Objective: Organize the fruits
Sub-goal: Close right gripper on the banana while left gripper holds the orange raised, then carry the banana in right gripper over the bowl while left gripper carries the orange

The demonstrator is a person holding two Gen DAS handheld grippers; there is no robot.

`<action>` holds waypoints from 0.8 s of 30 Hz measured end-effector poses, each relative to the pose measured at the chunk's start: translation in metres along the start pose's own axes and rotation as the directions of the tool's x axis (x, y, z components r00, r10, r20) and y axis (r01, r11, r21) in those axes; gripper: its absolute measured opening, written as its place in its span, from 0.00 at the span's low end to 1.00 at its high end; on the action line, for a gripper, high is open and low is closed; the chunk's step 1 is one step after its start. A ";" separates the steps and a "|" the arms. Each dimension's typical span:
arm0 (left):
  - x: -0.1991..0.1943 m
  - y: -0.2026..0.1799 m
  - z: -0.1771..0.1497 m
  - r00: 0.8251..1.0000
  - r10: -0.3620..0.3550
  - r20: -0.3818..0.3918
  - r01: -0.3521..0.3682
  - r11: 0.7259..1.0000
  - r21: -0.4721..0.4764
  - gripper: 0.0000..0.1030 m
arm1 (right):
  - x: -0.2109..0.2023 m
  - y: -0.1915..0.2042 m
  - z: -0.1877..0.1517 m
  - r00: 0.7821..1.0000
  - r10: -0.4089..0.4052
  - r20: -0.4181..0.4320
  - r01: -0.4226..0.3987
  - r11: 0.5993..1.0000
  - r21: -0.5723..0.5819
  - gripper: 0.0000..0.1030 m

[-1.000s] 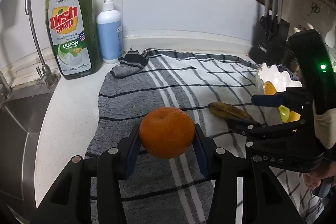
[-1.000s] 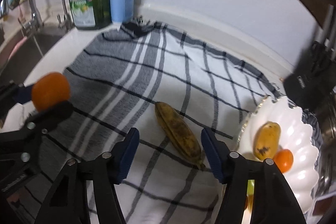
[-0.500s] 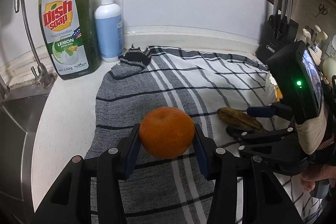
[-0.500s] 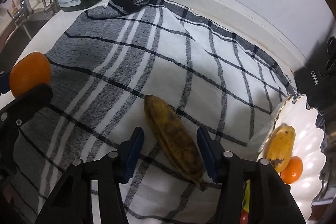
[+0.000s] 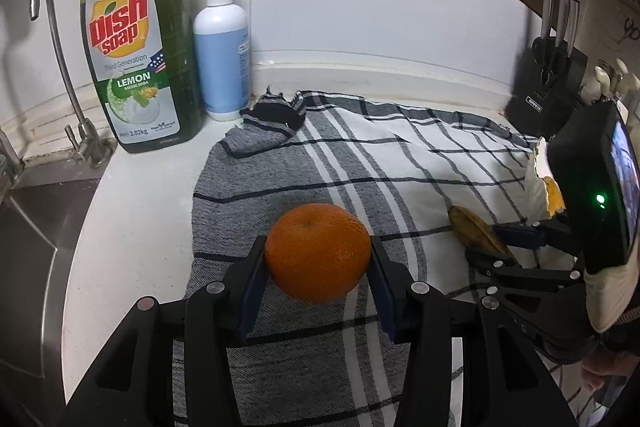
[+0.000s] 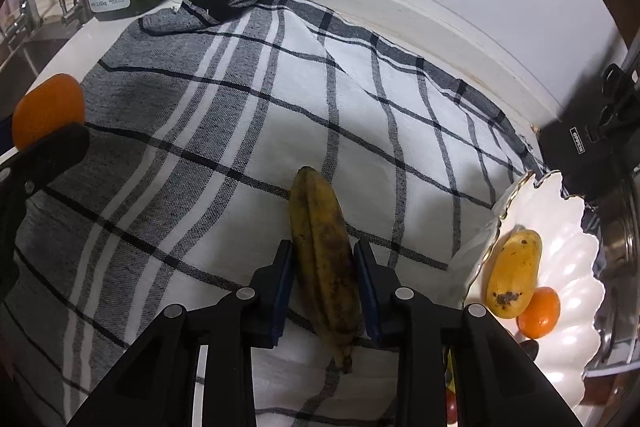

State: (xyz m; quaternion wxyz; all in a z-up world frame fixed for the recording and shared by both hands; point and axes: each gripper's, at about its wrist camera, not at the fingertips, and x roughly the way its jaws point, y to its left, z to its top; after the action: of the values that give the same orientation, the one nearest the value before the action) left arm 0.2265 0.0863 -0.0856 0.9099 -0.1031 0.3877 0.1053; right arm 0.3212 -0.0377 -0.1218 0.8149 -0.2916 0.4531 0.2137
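on the bench: a checked cloth [image 6: 248, 115] covers the middle, and the fruit work happens on it.
left tongs [image 5: 318, 267]: part-open, clamped on an orange [image 5: 318, 251], held just above the cloth's grey end.
right tongs [image 6: 324, 283]: jaws have just been closing on a spotted banana [image 6: 324, 255] that lies on the cloth near the right edge; pads look pressed to both its sides.
done: a white scalloped dish [image 6: 576, 259] at the right edge already holds a yellow fruit [image 6: 514, 275] and a small orange fruit [image 6: 540, 311].
left, as i judge it: banana and orange both to reach the dish.
around: dish soap bottle [image 5: 138, 63], pump bottle [image 5: 222, 47] and tap [image 5: 60, 67] at the back left corner, knife block [image 5: 548, 87] back right.
in the way: little; both tongs converge on one dish.
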 end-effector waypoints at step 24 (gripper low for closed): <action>-0.059 -0.030 0.010 0.992 -0.079 0.095 0.072 0.994 0.076 0.46 | -0.101 -0.018 -0.054 0.970 0.040 0.241 -0.111 0.951 0.290 0.30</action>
State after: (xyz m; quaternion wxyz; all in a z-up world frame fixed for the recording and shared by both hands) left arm 0.2015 0.0537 -0.0331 0.9343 -0.0792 0.3422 0.0614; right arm 0.2481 -0.0956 -0.0524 0.8882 -0.1195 0.3930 0.2058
